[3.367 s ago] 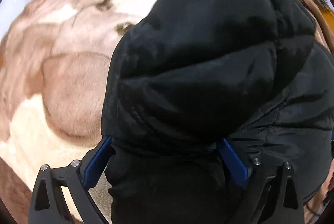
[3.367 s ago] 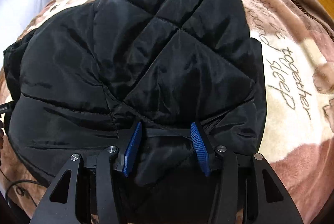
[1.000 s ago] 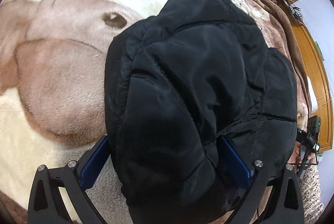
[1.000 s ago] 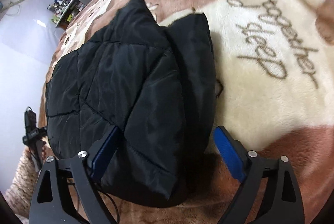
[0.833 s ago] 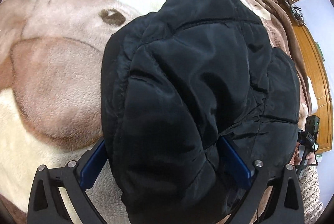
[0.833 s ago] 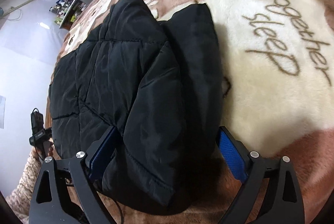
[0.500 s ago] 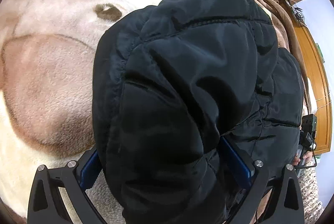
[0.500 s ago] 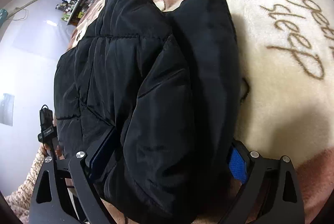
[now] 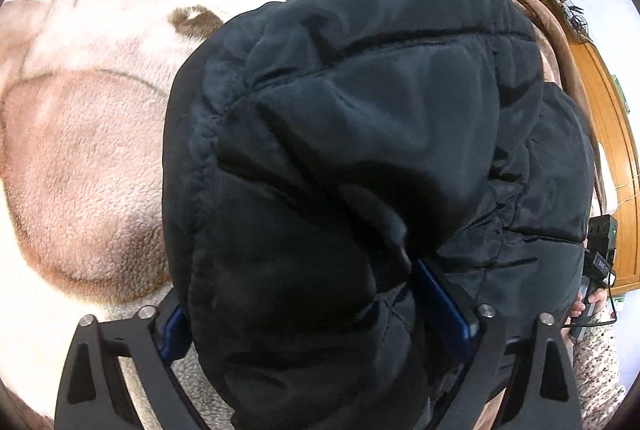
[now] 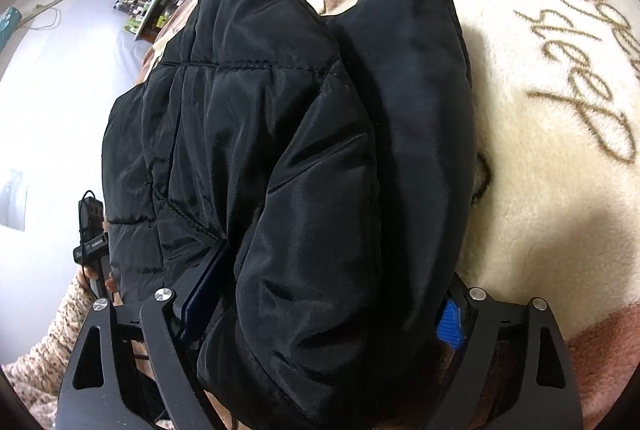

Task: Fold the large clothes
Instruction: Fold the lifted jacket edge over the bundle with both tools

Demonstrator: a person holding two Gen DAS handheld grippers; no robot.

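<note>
A black quilted puffer jacket [image 9: 360,157] is seen bundled on a plush blanket [image 9: 80,165], and each wrist view catches one end of it. Only in the left wrist view are a bear-face pattern on the blanket and a wooden headboard [image 9: 616,133] at the right edge shown; the person's other hand [image 9: 588,300], in a speckled knit sleeve [image 9: 596,362], is glimpsed there on a black handle. Only in the right wrist view are brown script letters [image 10: 592,69] woven into the cream part of the blanket [image 10: 540,213] visible, along with a cluttered shelf [image 10: 160,1] against a white wall far behind.

The left gripper [image 9: 320,314] is set astride a thick fold of the jacket; its jaws are closing, with the padding filling the gap and both blue pads seemingly touched by cloth, though the left pad is mostly hidden. The right gripper [image 10: 324,302] likewise straddles a fat roll of the jacket [image 10: 280,157], its jaws closing and the fabric bulging between and over the pads.

The jacket looks glossy and puffy, stitched in panels, folded over itself into several stacked layers.
</note>
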